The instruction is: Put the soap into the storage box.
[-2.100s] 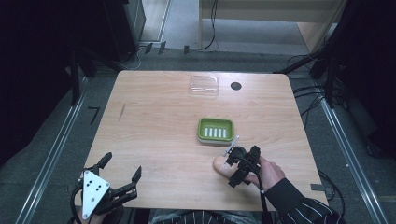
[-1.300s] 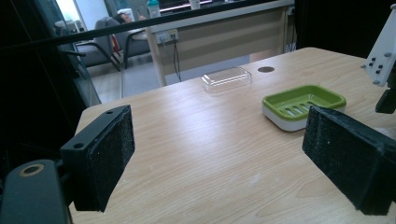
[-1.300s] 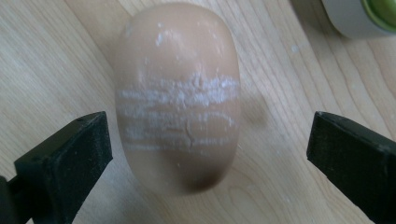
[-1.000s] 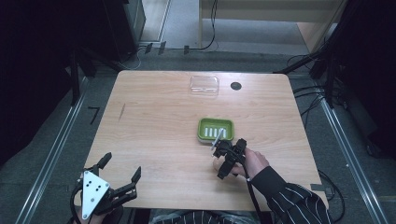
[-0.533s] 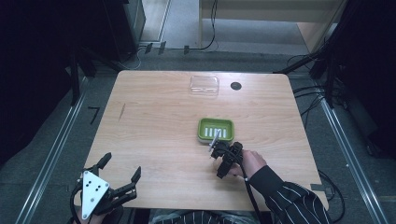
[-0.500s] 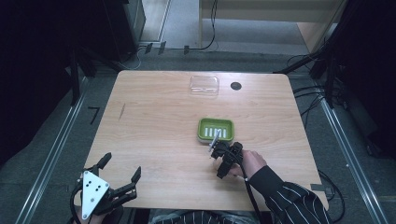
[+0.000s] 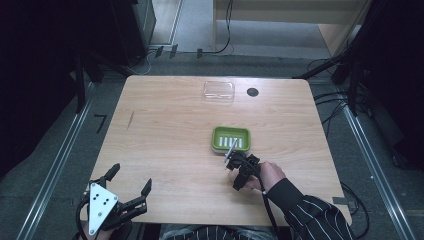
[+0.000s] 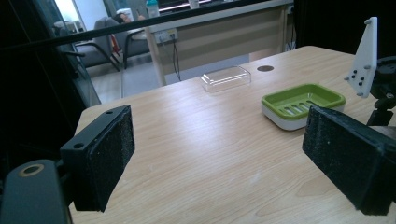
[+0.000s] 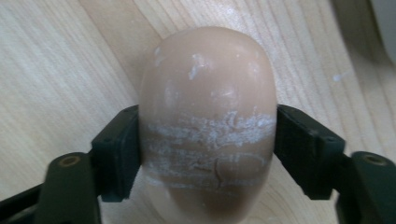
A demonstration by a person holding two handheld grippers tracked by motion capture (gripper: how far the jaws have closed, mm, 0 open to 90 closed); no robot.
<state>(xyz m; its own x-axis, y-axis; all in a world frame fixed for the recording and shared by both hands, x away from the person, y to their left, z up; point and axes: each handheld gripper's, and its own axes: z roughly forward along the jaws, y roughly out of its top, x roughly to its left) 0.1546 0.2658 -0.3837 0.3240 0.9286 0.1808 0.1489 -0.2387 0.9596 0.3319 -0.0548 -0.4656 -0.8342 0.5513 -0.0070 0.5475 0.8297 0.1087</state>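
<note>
A tan oval bar of soap (image 9: 205,107), scuffed white across its middle, lies on the wooden table. My right gripper (image 9: 206,144) is shut on it; its jaws have just been closing and both pads (image 9: 120,149) press the bar's sides. In the high view this right gripper (image 7: 236,165) sits just in front of a green soap dish (image 7: 231,138), covering the soap. My left gripper (image 7: 131,178) rests at the table's near left corner, open and holding nothing. Its black pads (image 8: 108,161) stand wide apart in the left gripper view, where the dish (image 8: 303,100) lies ahead to the right.
A clear plastic lid (image 7: 219,91) lies near the table's far edge, also seen from the left gripper (image 8: 226,78). A small black round hole (image 7: 252,92) sits beside it. The table (image 7: 165,135) has bare wood between the two grippers.
The right gripper shifted left onto the soap, which earlier showed beside it, and now covers it. The left gripper has stayed put.
</note>
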